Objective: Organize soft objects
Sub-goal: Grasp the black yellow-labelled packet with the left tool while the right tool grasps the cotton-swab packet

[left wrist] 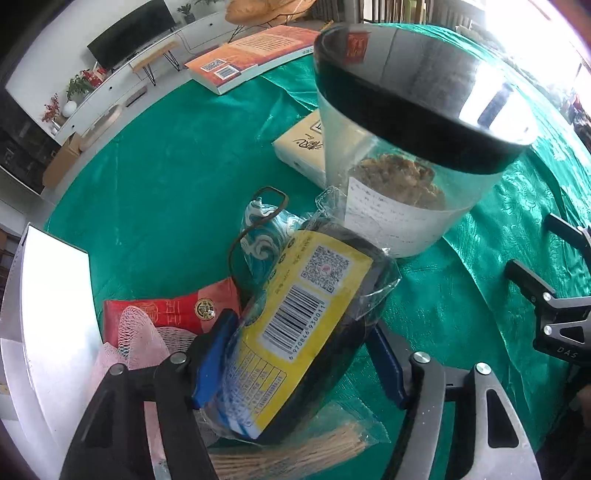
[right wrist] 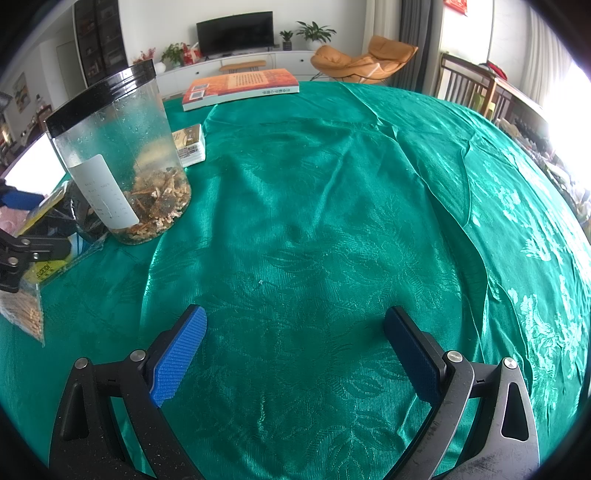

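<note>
— Overhead, what is gripped above the green satin tablecloth (right wrist: 314, 192)?
— A yellow-labelled packet (left wrist: 295, 332) is pinched by the left gripper (left wrist: 299, 354), beside the black-lidded jar (left wrist: 406, 155). The right gripper (right wrist: 295, 354) is held spread. A television (right wrist: 235, 28) and orange armchair (right wrist: 365, 61) are seen behind.
</note>
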`<state>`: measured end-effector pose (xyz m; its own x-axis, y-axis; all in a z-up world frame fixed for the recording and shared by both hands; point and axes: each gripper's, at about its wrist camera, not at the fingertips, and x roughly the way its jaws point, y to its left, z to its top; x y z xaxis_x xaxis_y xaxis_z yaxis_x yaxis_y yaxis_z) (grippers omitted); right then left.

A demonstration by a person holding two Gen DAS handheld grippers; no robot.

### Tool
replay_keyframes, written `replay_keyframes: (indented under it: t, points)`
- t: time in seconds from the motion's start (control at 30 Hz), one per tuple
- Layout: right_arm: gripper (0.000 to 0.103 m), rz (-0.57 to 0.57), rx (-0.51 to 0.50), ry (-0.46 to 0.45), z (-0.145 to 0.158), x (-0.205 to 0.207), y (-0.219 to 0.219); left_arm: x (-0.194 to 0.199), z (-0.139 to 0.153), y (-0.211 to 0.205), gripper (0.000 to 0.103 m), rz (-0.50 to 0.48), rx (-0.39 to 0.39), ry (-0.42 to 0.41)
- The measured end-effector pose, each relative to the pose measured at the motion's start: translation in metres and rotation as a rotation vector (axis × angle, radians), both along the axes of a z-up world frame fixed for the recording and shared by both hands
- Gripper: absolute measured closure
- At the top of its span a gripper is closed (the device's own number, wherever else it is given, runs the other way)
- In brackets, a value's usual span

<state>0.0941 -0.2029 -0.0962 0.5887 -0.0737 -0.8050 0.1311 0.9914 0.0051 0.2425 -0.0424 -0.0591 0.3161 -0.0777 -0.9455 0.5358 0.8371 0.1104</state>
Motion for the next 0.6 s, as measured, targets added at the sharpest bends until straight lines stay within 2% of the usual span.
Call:
replay_keyframes:
  t: [0.1,0.2,0.4,0.47,0.53,0.57,0.6]
  points:
    - [0.005,0.0,0.0,0.0,0.0,0.0,0.0,-0.008,0.023,0.029,0.041,0.089,-0.137,0.007]
    - [0.005,0.0,0.0,0.0,0.0,0.0,0.0,-0.023,0.06,0.067,0.041,0.166,-0.326,-0.015]
    - [0.003,-0.03,-0.002,0.004,0.0,0.006,0.002,-0.053,0.125,0.137,0.041,0.267,-0.527,-0.095]
    - [0.005,0.064,0.058,-0.004,0.005,0.002,0.009,-0.065,0.136,0.159,0.041,0.296,-0.548,-0.115]
    - [0.006,0.253,0.218,-0.056,0.022,-0.015,0.031,-0.078,0.14,0.176,0.041,0.317,-0.535,-0.144]
    - [0.006,0.369,0.228,-0.07,0.033,-0.024,0.054,-0.083,0.141,0.182,0.041,0.328,-0.523,-0.155]
    - [0.006,0.489,0.196,-0.072,0.042,-0.032,0.082,-0.088,0.139,0.188,0.041,0.341,-0.516,-0.162]
